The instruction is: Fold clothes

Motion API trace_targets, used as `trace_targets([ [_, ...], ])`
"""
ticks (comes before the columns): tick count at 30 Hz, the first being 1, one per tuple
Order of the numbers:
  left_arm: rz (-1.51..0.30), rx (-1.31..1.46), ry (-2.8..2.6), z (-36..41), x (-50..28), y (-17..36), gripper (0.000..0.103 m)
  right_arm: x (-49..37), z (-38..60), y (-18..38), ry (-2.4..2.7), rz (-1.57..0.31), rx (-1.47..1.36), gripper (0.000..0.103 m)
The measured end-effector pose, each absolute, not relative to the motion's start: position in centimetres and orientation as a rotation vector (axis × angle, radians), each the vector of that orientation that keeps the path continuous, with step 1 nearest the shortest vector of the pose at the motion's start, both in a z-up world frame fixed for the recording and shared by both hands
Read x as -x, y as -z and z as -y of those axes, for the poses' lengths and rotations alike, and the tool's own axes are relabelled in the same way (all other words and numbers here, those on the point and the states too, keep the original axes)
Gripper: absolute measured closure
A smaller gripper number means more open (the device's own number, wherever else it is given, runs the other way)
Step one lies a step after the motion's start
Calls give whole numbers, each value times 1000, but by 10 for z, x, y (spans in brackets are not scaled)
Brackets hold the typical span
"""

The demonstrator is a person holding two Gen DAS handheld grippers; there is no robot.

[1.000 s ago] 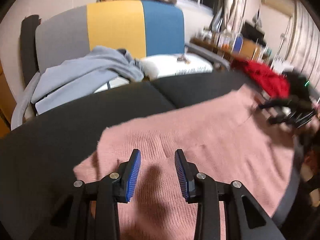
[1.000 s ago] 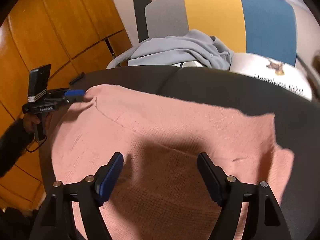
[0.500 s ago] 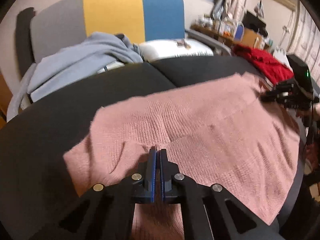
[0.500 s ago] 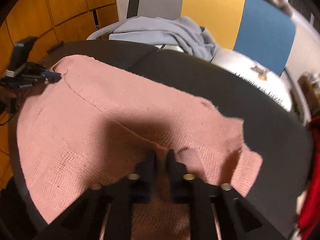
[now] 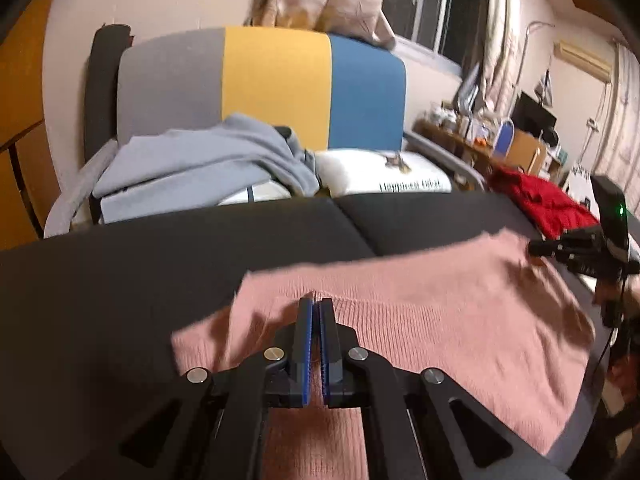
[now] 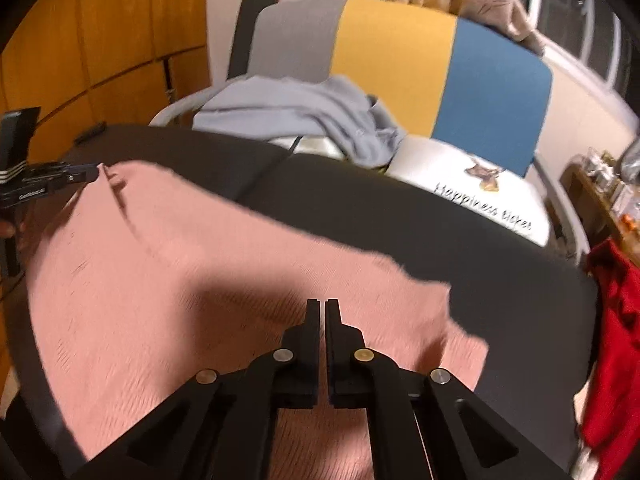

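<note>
A pink knitted garment [image 5: 440, 332] lies spread on a black cushioned surface [image 5: 160, 264]; it also shows in the right wrist view [image 6: 180, 272]. My left gripper [image 5: 316, 304] is shut on a pinch of the pink fabric near its left end. My right gripper [image 6: 322, 304] is shut on the pink fabric near its right end. Each gripper shows in the other's view: the right one [image 5: 536, 247] at the garment's far right corner, the left one [image 6: 94, 168] at its far left corner. The fabric is lifted between them.
A grey, yellow and blue chair [image 5: 280, 84] stands behind the surface with a light blue garment [image 5: 200, 164] and a white printed cushion [image 5: 384, 172] on its seat. A red garment [image 5: 548, 200] lies at the right. Orange wooden cabinets [image 6: 100, 40] are at the left.
Both grippers were open above the pink garment a second ago, then shut on its fabric. Now both have risen and tilted up, pulling the fabric with them.
</note>
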State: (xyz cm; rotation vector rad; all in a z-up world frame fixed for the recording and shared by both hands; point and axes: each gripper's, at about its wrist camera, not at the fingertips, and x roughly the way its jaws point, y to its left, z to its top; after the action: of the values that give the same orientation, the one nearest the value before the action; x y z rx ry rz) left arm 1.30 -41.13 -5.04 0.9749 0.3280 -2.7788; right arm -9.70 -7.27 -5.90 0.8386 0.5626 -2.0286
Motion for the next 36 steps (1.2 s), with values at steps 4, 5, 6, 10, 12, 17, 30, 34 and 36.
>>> trace_targets([
  [4,-353,-1026,2677,420,6,71,101,108,79,75,2084,-560,-860,100],
  [5,-363,-1041,2660,421,8,77,101,111,79,82,2091,-553,-875,100],
  [6,-372,-1053,2653,420,8,83,101,112,78,85,2087,-534,-886,100],
  [10,-358,-1071,2661,414,3,93,101,106,55,81,1976,-394,-903,88],
  [12,-377,-1082,2653,415,0,99,101,102,48,81,1940,-409,-917,34],
  [17,-446,-1097,2647,416,-5,108,101,98,52,95,1919,-483,-981,82],
  [30,-491,-955,2682,377,-70,78,101,68,34,84,1974,-562,-926,98],
  [34,-471,-797,2706,382,-71,52,101,74,34,58,2061,-471,-829,98],
  [36,-458,-804,2681,385,-64,59,101,83,33,56,2112,-419,-819,103],
])
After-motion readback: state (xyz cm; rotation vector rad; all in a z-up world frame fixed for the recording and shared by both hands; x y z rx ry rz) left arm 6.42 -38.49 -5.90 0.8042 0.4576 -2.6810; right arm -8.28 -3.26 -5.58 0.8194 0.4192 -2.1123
